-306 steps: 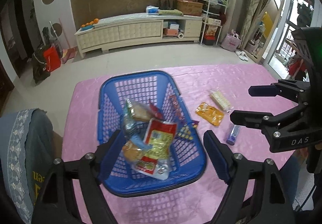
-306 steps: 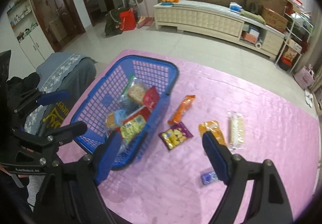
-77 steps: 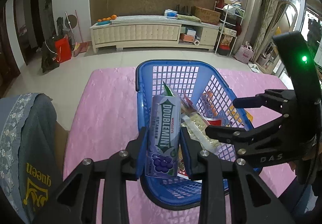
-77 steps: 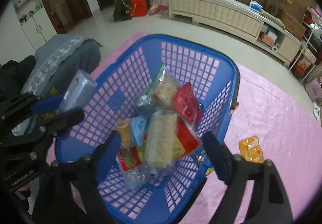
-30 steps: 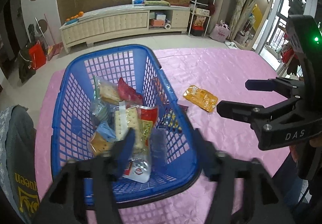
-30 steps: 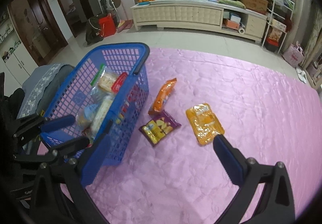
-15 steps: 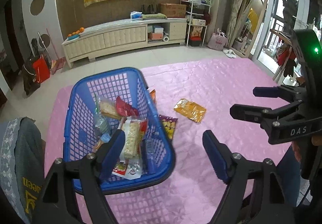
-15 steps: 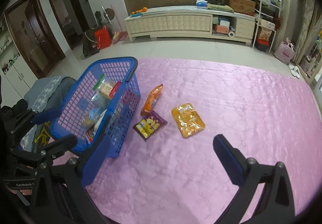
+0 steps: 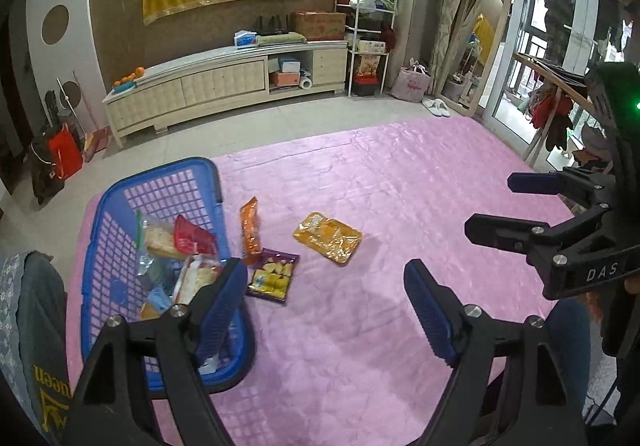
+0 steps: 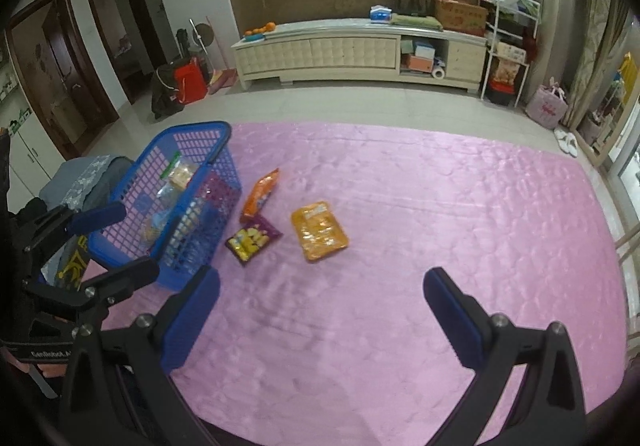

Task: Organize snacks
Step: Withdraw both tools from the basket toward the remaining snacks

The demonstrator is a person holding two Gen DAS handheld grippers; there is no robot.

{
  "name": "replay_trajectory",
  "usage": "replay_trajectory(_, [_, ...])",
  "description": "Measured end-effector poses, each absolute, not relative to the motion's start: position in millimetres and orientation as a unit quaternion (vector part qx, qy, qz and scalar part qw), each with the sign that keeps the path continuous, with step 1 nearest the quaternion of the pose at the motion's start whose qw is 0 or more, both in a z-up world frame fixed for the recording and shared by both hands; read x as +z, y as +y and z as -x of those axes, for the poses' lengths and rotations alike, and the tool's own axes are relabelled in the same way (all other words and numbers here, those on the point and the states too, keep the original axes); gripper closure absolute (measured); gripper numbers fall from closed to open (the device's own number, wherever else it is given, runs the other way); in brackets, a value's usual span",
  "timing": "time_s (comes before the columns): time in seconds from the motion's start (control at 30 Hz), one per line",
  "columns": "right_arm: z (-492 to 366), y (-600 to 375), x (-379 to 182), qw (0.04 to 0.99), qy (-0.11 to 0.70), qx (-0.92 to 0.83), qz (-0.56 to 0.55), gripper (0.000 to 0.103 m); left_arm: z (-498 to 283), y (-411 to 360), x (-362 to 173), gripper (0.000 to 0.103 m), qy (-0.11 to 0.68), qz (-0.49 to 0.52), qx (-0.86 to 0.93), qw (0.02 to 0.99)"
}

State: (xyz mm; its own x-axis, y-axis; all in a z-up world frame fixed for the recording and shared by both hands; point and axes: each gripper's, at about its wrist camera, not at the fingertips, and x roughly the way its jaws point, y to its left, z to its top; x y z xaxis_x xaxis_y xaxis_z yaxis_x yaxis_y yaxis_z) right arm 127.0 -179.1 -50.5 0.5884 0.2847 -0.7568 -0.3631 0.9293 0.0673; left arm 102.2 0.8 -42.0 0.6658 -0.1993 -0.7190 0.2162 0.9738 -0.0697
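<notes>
The blue basket point(image 9: 120, 286) sat at the left edge of the pink surface point(image 9: 400, 185), already holding several packets. That kept the collected snacks together in one place. Three snacks remained outside it: an orange stick pack point(image 9: 250, 230) lay just beside the basket wall, a purple pack point(image 9: 274, 276) touched its lower end, and a yellow pack point(image 9: 327, 237) lay a little further to the right.

The left claw point(image 9: 324, 310) hung above the basket's near corner and the surface. Its jaws had just been opening and stood wide with nothing between them. The right claw point(image 10: 320, 310) was also spread wide and empty, poised over bare cloth short of the three packs. Both probably stood open in readiness for another pickup, the loose packs being nearest the basket.
</notes>
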Motion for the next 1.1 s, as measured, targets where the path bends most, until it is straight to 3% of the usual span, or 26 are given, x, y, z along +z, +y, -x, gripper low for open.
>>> replay_trajectory(0.53, [-160.1, -224.5, -96.2, 0.883, 0.423, 0.192, 0.069, 0.000, -148.6, -55.5, -93.4, 0.024, 0.438, -0.032, -0.116, 0.891])
replay_trajectory(1.1, [-243.9, -235.6, -142.9, 0.877, 0.441, 0.179, 0.071, 0.000, -240.6, -53.8, -150.9, 0.024, 0.500, 0.065, -0.043, 0.863])
